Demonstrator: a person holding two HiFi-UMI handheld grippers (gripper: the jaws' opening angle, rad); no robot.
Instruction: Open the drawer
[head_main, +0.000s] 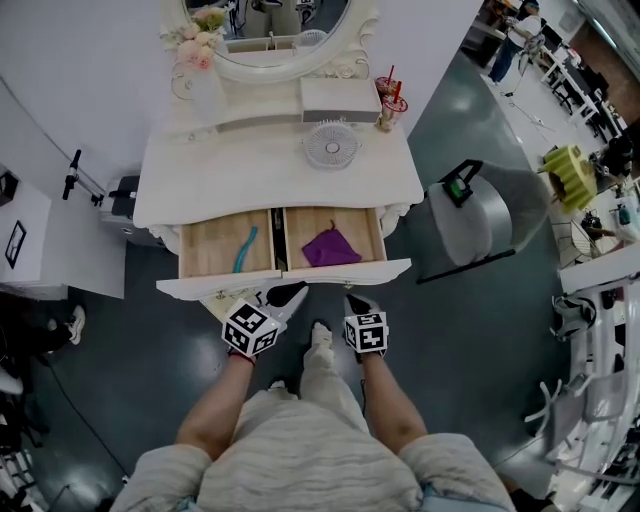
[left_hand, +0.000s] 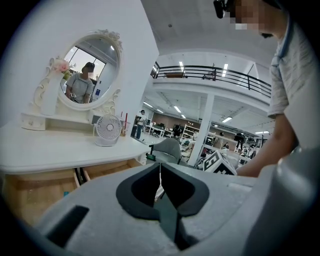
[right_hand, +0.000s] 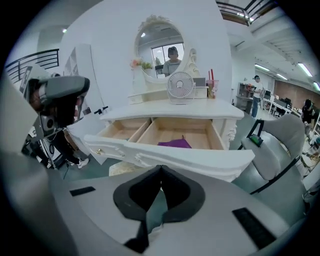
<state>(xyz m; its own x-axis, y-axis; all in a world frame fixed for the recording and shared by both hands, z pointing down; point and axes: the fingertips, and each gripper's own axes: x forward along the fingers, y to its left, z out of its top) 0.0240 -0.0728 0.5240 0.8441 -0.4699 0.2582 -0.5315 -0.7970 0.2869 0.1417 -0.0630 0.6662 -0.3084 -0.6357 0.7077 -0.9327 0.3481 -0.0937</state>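
The white dressing table's drawer (head_main: 290, 277) stands pulled out, its front toward me. Inside, the left compartment holds a teal object (head_main: 245, 249) and the right one a purple cloth (head_main: 331, 247). In the right gripper view the drawer front (right_hand: 170, 155) lies just beyond the jaws, with the purple cloth (right_hand: 174, 143) behind it. My left gripper (head_main: 285, 297) and right gripper (head_main: 358, 301) hang just in front of the drawer front, apart from it. The left gripper (left_hand: 160, 166) is shut with nothing in it. The right gripper (right_hand: 161, 169) is shut too, also empty.
On the tabletop (head_main: 250, 175) stand a small white fan (head_main: 330, 145), an oval mirror (head_main: 270, 40) and red-strawed cups (head_main: 388, 100). A grey chair (head_main: 480, 215) is at the table's right. My legs and feet are under the grippers.
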